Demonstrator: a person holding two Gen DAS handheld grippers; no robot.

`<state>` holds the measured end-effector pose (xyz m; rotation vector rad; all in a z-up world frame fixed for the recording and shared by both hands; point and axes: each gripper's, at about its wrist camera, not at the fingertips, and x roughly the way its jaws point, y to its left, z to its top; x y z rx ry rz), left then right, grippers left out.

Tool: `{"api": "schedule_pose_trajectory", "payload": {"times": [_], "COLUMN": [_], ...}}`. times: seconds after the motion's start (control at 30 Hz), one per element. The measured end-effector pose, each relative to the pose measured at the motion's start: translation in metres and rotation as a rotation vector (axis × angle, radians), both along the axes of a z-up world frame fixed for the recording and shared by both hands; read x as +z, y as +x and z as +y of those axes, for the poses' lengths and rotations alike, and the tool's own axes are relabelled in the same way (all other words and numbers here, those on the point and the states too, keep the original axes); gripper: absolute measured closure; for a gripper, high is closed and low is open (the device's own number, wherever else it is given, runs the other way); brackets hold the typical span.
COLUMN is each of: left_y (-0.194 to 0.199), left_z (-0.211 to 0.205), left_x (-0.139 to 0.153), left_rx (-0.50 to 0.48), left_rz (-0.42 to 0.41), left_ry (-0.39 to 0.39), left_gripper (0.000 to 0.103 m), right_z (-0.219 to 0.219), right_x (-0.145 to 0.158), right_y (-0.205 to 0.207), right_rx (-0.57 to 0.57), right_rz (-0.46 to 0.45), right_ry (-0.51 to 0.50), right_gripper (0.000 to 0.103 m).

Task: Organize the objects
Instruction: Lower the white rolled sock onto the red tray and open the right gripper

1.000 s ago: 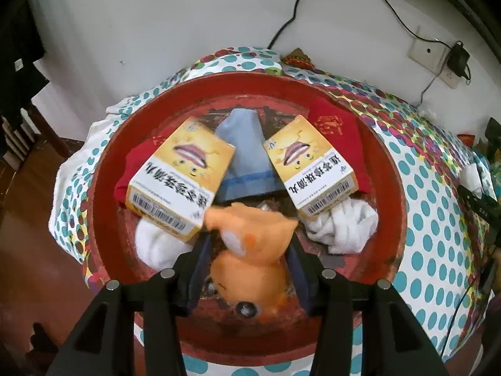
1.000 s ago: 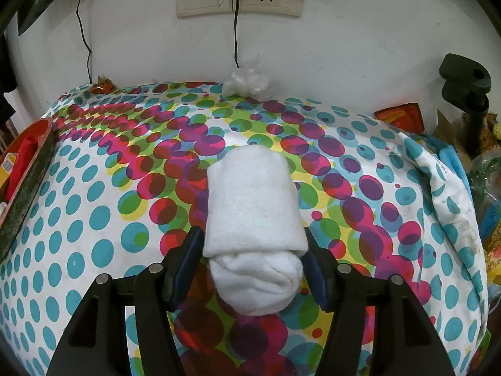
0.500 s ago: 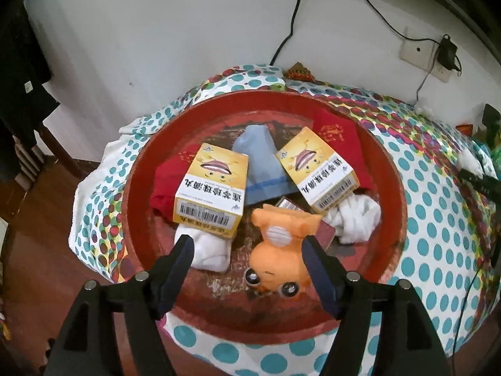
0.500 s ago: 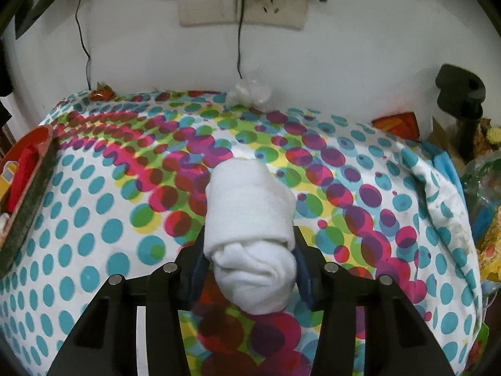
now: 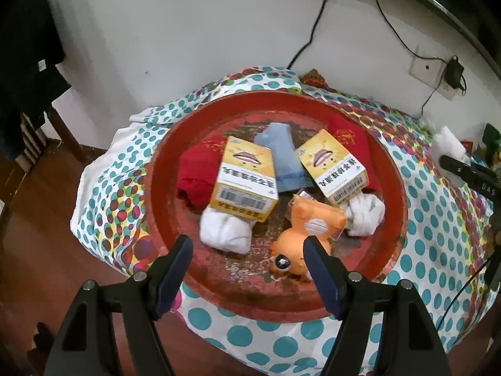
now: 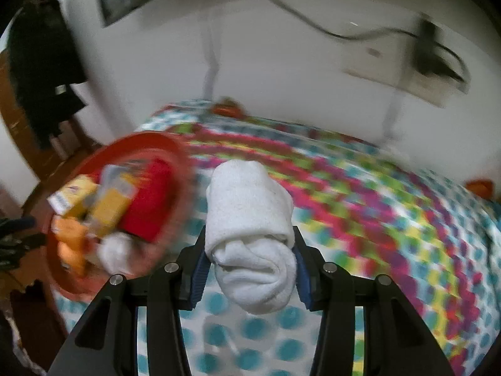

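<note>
Two grippers show, one in each wrist view. The left gripper [image 5: 247,261] hangs above the near rim of the round red tray [image 5: 393,194] with its jaws spread wide and nothing between them; its blue pads frame bare tray floor. Just past the right pad, at about five o'clock on the tray, the orange toy [image 5: 308,232] lies on its side, free of the gripper. At seven o'clock a white sock roll [image 5: 227,230] lies under the near end of a yellow box [image 5: 244,178]. A second yellow box [image 5: 333,166] sits at three o'clock, its near end over another white bundle [image 5: 364,216]. Between the boxes lies a blue-grey sock [image 5: 281,159], with red cloth [image 5: 195,175] at nine o'clock. The tray rests on the spotted tablecloth [image 5: 438,250], and a wall socket [image 5: 427,70] sits on the white wall behind.

In the right wrist view, the right gripper [image 6: 250,271] pinches a rolled white sock [image 6: 250,216] between its pads, held above the cloth. The rest is smeared by blur; the tray shows at nine o'clock of that view, well apart from the held sock.
</note>
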<state>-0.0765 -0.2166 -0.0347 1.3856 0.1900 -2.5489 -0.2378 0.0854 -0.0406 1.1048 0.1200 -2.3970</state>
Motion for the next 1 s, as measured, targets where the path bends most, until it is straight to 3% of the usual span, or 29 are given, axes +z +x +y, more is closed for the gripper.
{"api": "schedule_pose_trajectory", "payload": {"times": [0.23, 0.47, 0.63, 0.9, 1.0], "left_y": [0.007, 0.013, 0.017, 0.017, 0.016], "left_z": [-0.016, -0.028, -0.033, -0.039, -0.039], "left_x": [-0.001, -0.006, -0.004, -0.007, -0.009], "left_rx": [0.045, 0.102, 0.156, 0.172, 0.175], "left_rz": [-0.018, -0.037, -0.031, -0.046, -0.054], "left_ry": [0.012, 0.012, -0.046, -0.009, -0.003], "left_gripper": [0.028, 0.028, 0.028, 0.028, 0.028], "right_z": [-0.095, -0.155, -0.178, -0.192, -0.192], "right_x": [0.006, -0.001, -0.008, -0.016, -0.016], "right_y": [0.010, 0.017, 0.017, 0.013, 0.013], "right_rx": [0.154, 0.218, 0.224, 0.221, 0.215], "right_rz": [-0.008, -0.018, -0.027, -0.026, -0.024], "right_ry": [-0.003, 0.042, 0.071, 0.123, 0.128], "right_gripper": [0.058, 0.058, 0.058, 0.057, 0.045]}}
